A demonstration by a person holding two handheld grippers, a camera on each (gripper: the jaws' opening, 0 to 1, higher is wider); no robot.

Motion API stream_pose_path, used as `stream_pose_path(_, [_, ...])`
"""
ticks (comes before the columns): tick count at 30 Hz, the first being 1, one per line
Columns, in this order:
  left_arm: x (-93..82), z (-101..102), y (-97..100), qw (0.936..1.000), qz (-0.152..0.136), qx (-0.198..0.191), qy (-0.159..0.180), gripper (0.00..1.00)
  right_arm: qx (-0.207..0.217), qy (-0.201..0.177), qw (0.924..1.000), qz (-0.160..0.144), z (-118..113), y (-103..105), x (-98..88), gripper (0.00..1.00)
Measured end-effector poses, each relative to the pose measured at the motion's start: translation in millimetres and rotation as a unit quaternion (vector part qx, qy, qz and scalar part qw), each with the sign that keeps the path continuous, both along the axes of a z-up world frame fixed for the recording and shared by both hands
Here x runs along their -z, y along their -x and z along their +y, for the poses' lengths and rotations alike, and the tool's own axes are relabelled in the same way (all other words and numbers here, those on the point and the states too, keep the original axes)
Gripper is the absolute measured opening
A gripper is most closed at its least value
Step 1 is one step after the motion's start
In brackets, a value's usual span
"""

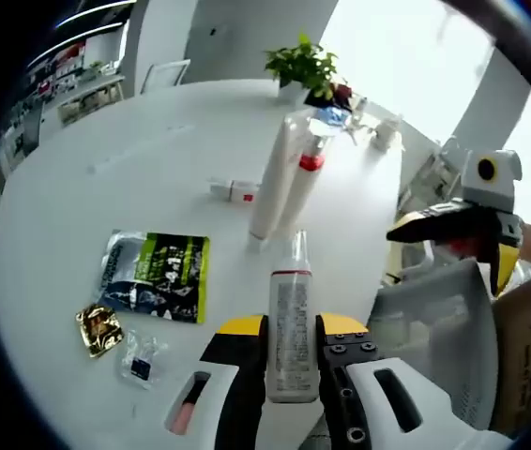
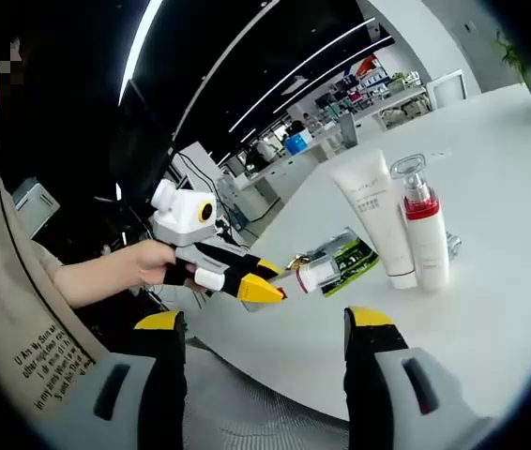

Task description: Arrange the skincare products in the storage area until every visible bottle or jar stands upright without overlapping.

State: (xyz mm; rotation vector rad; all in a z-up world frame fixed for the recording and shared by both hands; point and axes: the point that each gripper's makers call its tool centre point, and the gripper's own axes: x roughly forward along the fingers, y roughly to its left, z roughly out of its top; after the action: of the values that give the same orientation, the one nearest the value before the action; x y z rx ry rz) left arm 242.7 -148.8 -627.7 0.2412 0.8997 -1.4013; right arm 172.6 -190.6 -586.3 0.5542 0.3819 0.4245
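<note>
left gripper (image 1: 292, 349) pinching a white bottle (image 1: 291, 323)
right gripper (image 2: 265, 323) spread wide above the table (image 2: 519, 234) (holding nothing).

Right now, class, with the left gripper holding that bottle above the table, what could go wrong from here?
1. The slim bottle is clamped low in the left gripper, its top free; it may tip when set down.
2. The white tube and red-collared bottle stand close together; placing beside them could topple either.
3. The sachets on the table near the edge could be pushed off.
</note>
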Motion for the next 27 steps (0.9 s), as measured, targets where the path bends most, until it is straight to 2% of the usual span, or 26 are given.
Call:
stream_pose_path(3, [-17.5, -0.5, 7.5, 0.9985, 0.026, -0.026, 0.042, 0.16, 0.004, -0.033, 0.9994, -0.009, 5.2, -4.4, -8.2, 0.69])
stream_pose_path(7, [-46.3, -2.6, 22.9, 0.9900, 0.072, -0.047, 0.112, 0.16, 0.004, -0.069, 0.9974, -0.019, 11.5, -9.7, -15.4, 0.68])
stream_pose_path(11, [-65.5, -1.8, 35.4, 0.9821, 0.089, -0.055, 0.156, 0.16, 0.002, -0.110, 0.9934, -0.033, 16.8, -14.5, -27.1, 0.64])
stream_pose_path(14, [-73.8, 1.4, 44.9, 0.9797, 0.089, -0.056, 0.171, 0.16, 0.007, -0.133, 0.9901, -0.046, 14.3, -17.8, -35.7, 0.59])
stream_pose_path(17, [-83.5, 2.6, 54.3, 0.9747, 0.096, -0.059, 0.193, 0.16, 0.014, -0.164, 0.9847, -0.056, 11.3, -20.9, -44.5, 0.54])
stream_pose_path(23, [-91.8, 1.9, 62.5, 0.9711, 0.093, -0.066, 0.210, 0.16, -0.011, -0.173, 0.9834, -0.052, 23.6, -17.6, -47.4, 0.47])
stream_pose_path(27, [-95.3, 0.0, 69.0, 0.9698, 0.090, -0.065, 0.217, 0.16, -0.025, -0.180, 0.9816, -0.060, 32.3, -15.2, -54.8, 0.42])
